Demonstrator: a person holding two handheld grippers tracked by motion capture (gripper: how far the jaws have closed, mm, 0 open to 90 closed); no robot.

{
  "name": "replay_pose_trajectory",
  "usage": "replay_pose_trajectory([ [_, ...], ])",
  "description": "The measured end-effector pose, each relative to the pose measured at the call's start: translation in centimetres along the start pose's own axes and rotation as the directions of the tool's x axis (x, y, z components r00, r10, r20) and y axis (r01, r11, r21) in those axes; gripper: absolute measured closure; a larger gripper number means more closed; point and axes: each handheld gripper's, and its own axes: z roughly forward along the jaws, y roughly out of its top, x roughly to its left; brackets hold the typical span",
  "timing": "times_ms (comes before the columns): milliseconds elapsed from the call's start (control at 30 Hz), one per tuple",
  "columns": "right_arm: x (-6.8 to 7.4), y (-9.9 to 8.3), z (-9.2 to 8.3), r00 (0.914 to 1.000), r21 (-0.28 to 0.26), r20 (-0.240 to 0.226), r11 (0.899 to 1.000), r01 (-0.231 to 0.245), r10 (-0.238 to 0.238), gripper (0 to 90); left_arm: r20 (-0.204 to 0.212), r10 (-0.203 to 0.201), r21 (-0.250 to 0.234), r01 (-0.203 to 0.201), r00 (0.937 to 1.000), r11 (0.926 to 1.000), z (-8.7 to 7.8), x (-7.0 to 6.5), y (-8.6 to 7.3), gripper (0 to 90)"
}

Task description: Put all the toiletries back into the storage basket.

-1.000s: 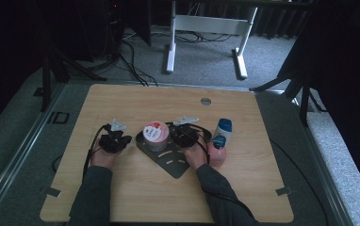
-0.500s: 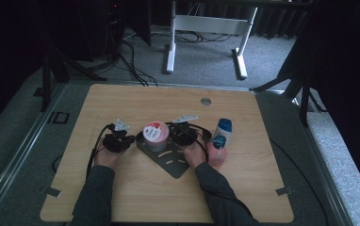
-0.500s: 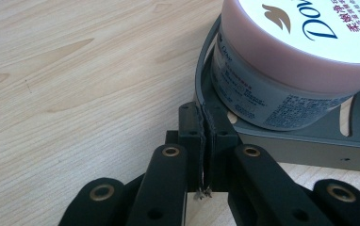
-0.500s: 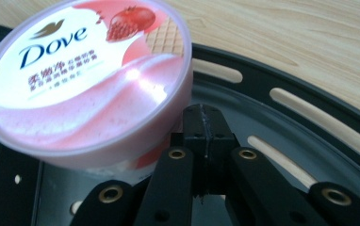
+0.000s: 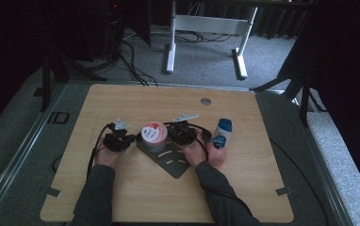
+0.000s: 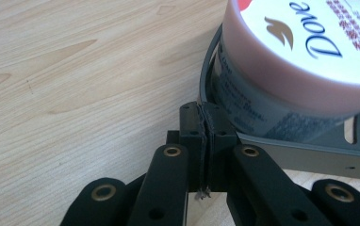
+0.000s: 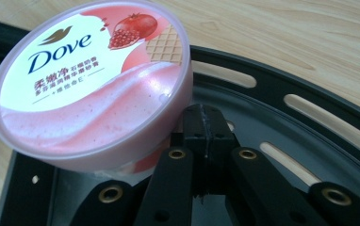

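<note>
Two closed grippers flank one Dove tub [image 5: 153, 134], and that is where the risk lies. The left gripper [image 5: 118, 140] has its jaws pressed together with nothing between them, and so does the right gripper [image 5: 183, 133]; neither holds the tub.

With jaws shut, either tool can only push. A nudge from the left gripper's tip, which in the left gripper view [image 6: 205, 127] sits just at the edge of the dark metal plate [image 6: 310, 153] and close under the tub's wall [image 6: 282, 61], would probably slide the tub across the plate or tip it, since it already looks tilted in both gripper views. A push from both sides at once could pinch it upward and flip it. The plate itself lies loose on the table [image 5: 121, 188] as far as can be seen, so a shove might drag it along too.

A blue-capped bottle [image 5: 223, 127] and a pink bottle [image 5: 216, 150] stand just beyond the right hand [image 5: 198, 151]; a wide swing of that arm could knock them over.

From the left gripper, the tub is just ahead and to its right, near but apparently not touching. From the right gripper [image 7: 205, 127], the tub [image 7: 91, 89] sits just ahead and to its left, its rim overhanging the jaw tips; contact there cannot be settled.
</note>
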Motion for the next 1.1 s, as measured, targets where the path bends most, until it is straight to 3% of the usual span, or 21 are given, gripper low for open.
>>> replay_pose_trajectory([
  [300, 0.8, 0.0, 0.0, 0.9988, 0.007, -0.027, 0.999, 0.042, -0.042, 90.0, -0.003, -0.011, -0.008, 0.011, 0.9999, 0.9999, 0.2, 0.0, 0.1, 88.9],
  [567, 0.8, -0.1, -0.3, 0.9985, 0.006, -0.036, 0.999, 0.043, -0.043, 90.0, -0.008, -0.007, -0.008, 0.007, 0.9999, 0.9999, 0.3, 0.0, 0.2, 88.8],
  [733, 0.9, -0.3, -0.4, 0.9983, 0.008, -0.023, 0.999, 0.054, -0.054, 86.0, -0.014, -0.023, -0.015, 0.023, 0.9996, 0.9996, 0.2, 0.3, 0.1, 80.7],
  [1100, 1.2, -1.1, -1.8, 0.9959, -0.002, -0.044, 0.997, 0.079, -0.079, 70.0, -0.024, -0.042, -0.024, 0.041, 0.9988, 0.9989, -0.2, 0.4, -0.6, 67.0],
])
